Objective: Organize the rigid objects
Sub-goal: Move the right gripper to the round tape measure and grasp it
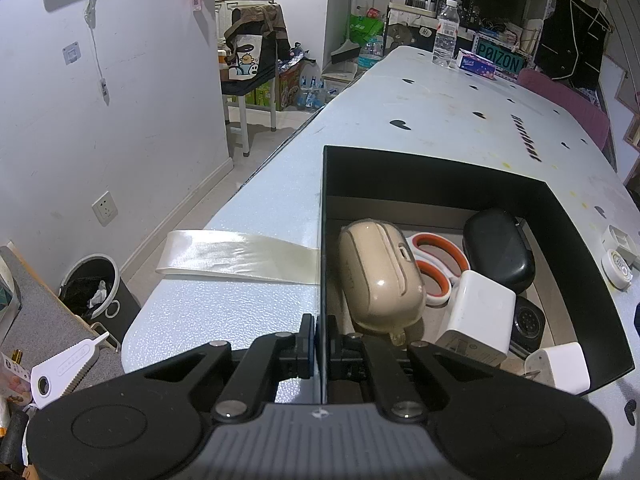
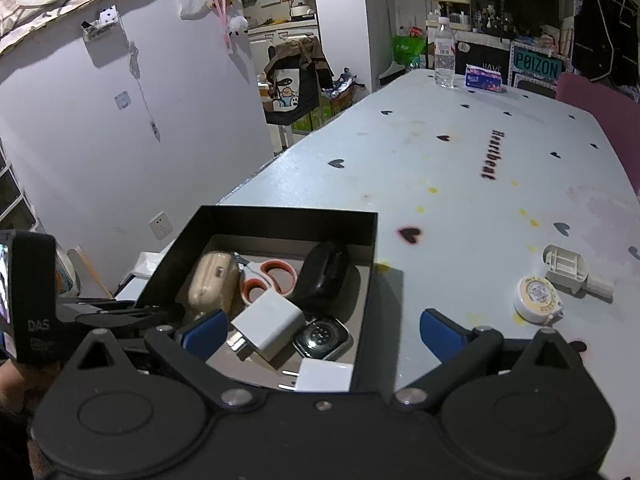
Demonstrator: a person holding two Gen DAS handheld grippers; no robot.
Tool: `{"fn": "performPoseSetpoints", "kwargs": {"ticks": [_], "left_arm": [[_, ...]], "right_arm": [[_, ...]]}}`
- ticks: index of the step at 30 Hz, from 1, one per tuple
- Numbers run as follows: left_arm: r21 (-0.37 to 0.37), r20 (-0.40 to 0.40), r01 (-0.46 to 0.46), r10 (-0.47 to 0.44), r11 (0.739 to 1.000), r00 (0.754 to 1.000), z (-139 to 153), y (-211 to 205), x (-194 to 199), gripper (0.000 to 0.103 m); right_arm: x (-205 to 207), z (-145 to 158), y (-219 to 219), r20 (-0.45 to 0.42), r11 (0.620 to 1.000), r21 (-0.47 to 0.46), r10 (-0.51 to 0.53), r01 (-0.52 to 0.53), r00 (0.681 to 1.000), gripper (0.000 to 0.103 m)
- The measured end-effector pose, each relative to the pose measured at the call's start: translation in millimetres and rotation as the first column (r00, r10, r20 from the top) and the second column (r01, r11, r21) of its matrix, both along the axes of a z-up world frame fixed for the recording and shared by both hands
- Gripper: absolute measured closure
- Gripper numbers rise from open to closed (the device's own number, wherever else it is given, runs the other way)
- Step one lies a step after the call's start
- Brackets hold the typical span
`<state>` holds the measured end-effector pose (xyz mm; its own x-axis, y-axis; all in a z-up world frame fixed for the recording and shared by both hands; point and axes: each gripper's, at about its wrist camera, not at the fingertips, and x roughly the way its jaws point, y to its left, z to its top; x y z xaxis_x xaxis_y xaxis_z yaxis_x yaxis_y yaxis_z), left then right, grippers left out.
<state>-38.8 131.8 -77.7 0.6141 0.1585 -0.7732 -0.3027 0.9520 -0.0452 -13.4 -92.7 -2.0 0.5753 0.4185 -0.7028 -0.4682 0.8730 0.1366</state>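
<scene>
Two items are left out on the bench (image 2: 460, 184) — a round tape reel (image 2: 535, 299) and a pale plastic clip (image 2: 568, 267), near its right edge. Your left tool (image 1: 321, 336) is clenched on the near-left wall of the black box (image 1: 576, 248), steadying it; your right tool (image 2: 320, 330) hangs released over the box's near-right corner. Next, reach right for the reel. The reel's label is too blurred to read.

Left wrist view: low and close at the left wall of the black box (image 1: 440, 168), facing down the table (image 1: 440, 92). Right wrist view: higher, above the box's near right corner, same direction. Shared: box contents, far bottle (image 2: 445, 52).
</scene>
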Motion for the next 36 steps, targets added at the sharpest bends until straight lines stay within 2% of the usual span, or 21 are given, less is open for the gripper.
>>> {"fn": "performPoseSetpoints", "kwargs": {"ticks": [6,11,15,21,26,28,29,30,34,35,36], "left_arm": [[0.000,0.000,0.000,0.000,1.000,1.000,0.2,0.2,-0.2,0.099],[0.000,0.000,0.000,0.000,1.000,1.000,0.3,0.0,-0.2,0.099],[0.000,0.000,0.000,0.000,1.000,1.000,0.4,-0.2,-0.1,0.099],[0.000,0.000,0.000,0.000,1.000,1.000,0.5,-0.5,0.1,0.099],[0.001,-0.001,0.000,0.000,1.000,1.000,0.5,-0.6,0.2,0.099],[0.001,-0.001,0.000,0.000,1.000,1.000,0.6,-0.8,0.3,0.099],[0.001,-0.001,0.000,0.000,1.000,1.000,0.5,-0.7,0.2,0.099],[0.001,-0.001,0.000,0.000,1.000,1.000,0.6,-0.8,0.3,0.099],[0.001,-0.001,0.000,0.000,1.000,1.000,0.6,-0.9,0.3,0.099],[0.001,-0.001,0.000,0.000,1.000,1.000,0.6,-0.9,0.4,0.099],[0.001,-0.001,0.000,0.000,1.000,1.000,0.6,-1.0,0.4,0.099]], "right_arm": [[26.3,-2.2,-37.3,-0.012,0.990,0.002,-0.142,0.142,0.990,0.000],[53.0,-11.8,-72.8,-0.022,0.965,-0.015,-0.261,0.260,0.965,0.000],[77.7,-31.7,-95.8,-0.043,0.939,-0.044,-0.344,0.342,0.938,0.000],[109.6,-58.4,-110.4,-0.079,0.927,-0.069,-0.374,0.369,0.924,0.000],[122.9,-70.5,-105.9,-0.096,0.934,-0.078,-0.354,0.348,0.930,0.000],[125.3,-72.5,-102.7,-0.089,0.931,-0.098,-0.361,0.352,0.928,0.006],[126.7,-73.8,-101.0,-0.078,0.926,-0.113,-0.371,0.361,0.925,0.014],[128.2,-75.2,-99.7,-0.073,0.926,-0.120,-0.367,0.357,0.927,0.018],[133.3,-81.5,-98.5,-0.066,0.917,-0.155,-0.381,0.368,0.922,0.022],[134.6,-83.4,-98.2,-0.067,0.913,-0.171,-0.386,0.370,0.920,0.028],[136.2,-86.5,-98.2,-0.073,0.908,-0.192,-0.391,0.372,0.918,0.038]]}}
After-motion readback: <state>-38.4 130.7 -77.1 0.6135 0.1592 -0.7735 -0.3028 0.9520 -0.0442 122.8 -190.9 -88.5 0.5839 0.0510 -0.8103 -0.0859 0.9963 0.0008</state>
